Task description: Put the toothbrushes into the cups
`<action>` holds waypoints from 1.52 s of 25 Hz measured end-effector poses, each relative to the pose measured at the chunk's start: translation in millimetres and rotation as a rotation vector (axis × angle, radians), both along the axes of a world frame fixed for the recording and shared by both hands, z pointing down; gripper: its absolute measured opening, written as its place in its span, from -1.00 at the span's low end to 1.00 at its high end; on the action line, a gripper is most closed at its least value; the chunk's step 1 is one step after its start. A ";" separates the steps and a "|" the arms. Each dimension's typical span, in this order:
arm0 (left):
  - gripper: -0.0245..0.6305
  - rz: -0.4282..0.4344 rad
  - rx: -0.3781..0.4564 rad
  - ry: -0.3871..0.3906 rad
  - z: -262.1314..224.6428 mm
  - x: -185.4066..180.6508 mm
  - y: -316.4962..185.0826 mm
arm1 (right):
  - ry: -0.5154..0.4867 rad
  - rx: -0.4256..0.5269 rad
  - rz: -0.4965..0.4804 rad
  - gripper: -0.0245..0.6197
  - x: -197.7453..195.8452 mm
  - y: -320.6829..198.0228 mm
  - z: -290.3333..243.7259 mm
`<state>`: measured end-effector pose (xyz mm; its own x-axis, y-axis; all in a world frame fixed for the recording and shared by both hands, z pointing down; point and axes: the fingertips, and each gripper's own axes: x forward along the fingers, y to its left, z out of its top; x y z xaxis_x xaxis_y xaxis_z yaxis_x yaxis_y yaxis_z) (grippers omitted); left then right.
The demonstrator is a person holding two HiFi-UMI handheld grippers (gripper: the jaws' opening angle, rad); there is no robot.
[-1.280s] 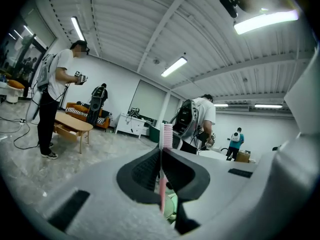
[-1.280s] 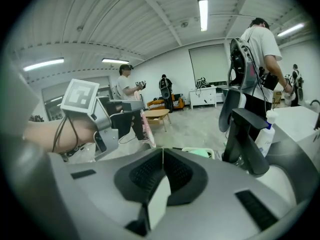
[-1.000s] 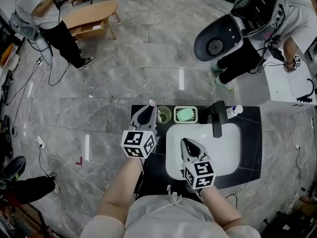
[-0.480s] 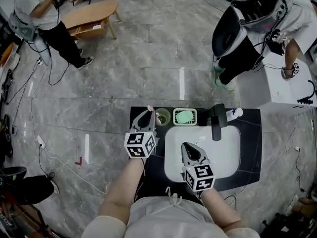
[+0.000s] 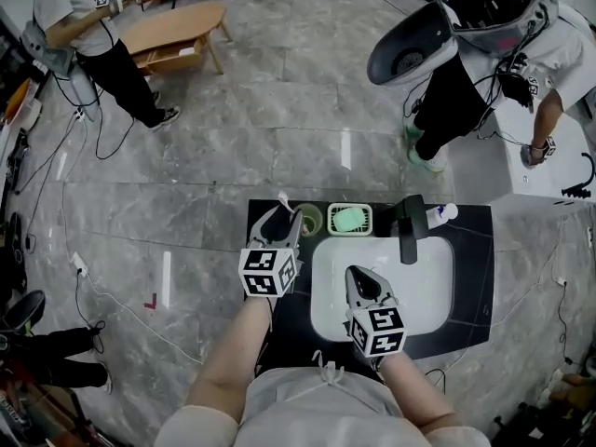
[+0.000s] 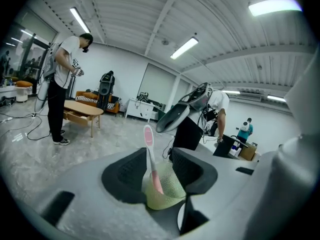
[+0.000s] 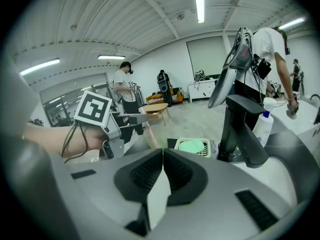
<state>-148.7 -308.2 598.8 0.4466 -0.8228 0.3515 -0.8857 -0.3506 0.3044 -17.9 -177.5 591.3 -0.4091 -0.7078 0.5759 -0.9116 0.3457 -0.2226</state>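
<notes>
A pink toothbrush (image 6: pixel 148 149) stands bristles-up in a pale green cup (image 6: pixel 167 194), leaning to the left. My left gripper (image 6: pixel 159 158) straddles both; its jaws are opening, and the dark pads stand apart from the brush on either side. From the head view, the cup (image 5: pixel 310 219) sits at the counter's back left, with the left gripper (image 5: pixel 279 223) beside it. My right gripper (image 5: pixel 361 283) hovers over the white sink (image 5: pixel 424 287), shut with nothing between its jaws (image 7: pixel 162 156). The right gripper view shows the toothbrush (image 7: pixel 149 134) beside the left gripper.
A green soap dish (image 5: pixel 349 218), a black faucet (image 5: pixel 410 227) and a white bottle (image 5: pixel 440 212) line the back of the black counter (image 5: pixel 475 277). People stand on the grey floor beyond, one holding a large dark object (image 5: pixel 410 49).
My left gripper has sunk slightly toward the cup and its jaws have parted from the toothbrush. The right gripper has stayed put. The person at the far right has swung the large object.
</notes>
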 end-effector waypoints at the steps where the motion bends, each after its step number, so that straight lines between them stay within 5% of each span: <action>1: -0.47 0.005 0.002 -0.003 -2.1 1.0 1.4 | -0.001 0.000 -0.001 -0.84 -0.6 0.1 -0.5; 15: -0.38 0.047 0.097 -0.028 -69.6 15.0 56.6 | -0.022 0.063 -0.039 -0.84 -5.8 1.1 -25.3; 20: -0.79 0.045 0.095 0.000 -80.8 19.9 98.4 | -0.029 0.101 -0.059 -0.84 -5.0 8.7 -38.5; 29: -0.87 0.127 0.145 -0.098 -94.8 36.3 154.1 | -0.066 0.167 -0.090 -0.84 -14.4 31.1 -62.6; 38: -0.86 0.125 0.128 -0.113 -91.5 45.2 174.3 | -0.069 0.193 -0.140 -0.84 -20.6 46.4 -69.6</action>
